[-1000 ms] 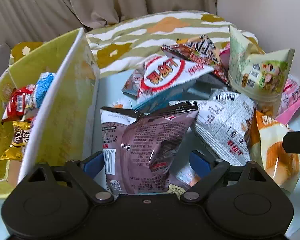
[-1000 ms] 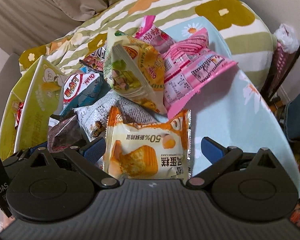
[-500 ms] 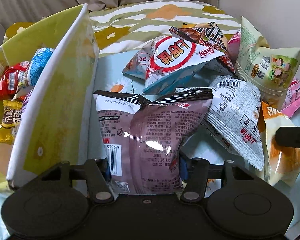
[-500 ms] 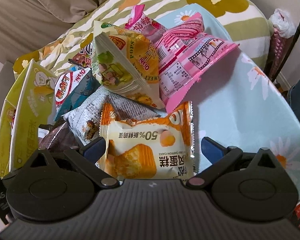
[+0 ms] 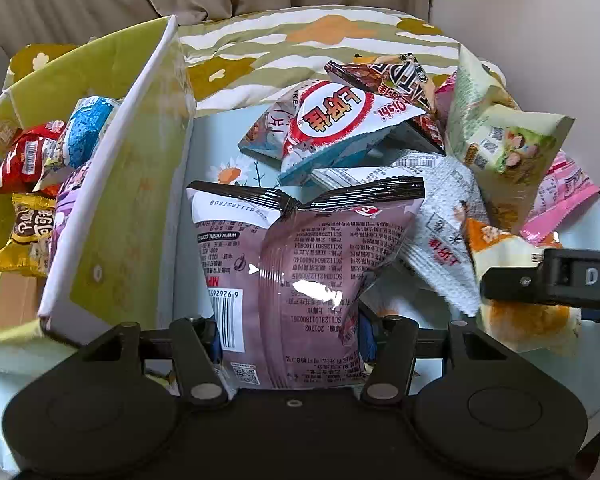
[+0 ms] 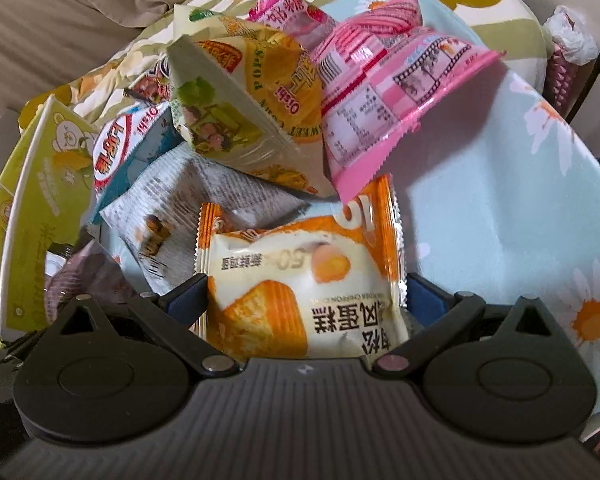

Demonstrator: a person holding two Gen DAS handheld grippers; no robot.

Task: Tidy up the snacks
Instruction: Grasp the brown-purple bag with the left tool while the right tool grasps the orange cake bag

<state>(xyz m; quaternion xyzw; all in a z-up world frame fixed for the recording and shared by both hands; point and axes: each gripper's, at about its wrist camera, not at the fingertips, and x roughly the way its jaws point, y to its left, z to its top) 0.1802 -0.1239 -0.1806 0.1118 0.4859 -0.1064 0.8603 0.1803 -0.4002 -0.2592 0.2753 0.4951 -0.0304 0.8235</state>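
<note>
Mauve snack bag (image 5: 300, 276) stands upright, pinched in my left claw (image 5: 290, 332); the green box (image 5: 112, 216) lies just left in frame. My right claw (image 6: 304, 300), jaws wide, straddles the orange cake packet (image 6: 300, 280).

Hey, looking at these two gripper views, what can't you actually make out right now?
- Left wrist view: bottom of the purple chip bag, hidden behind the left gripper.
- Left wrist view: box contents, partly screened by its flap.
- Right wrist view: whether the right gripper presses the orange cake packet.

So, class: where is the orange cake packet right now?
In the right wrist view, the orange cake packet lies low in the middle between the right claw's open fingers, just under the pink packet.
</note>
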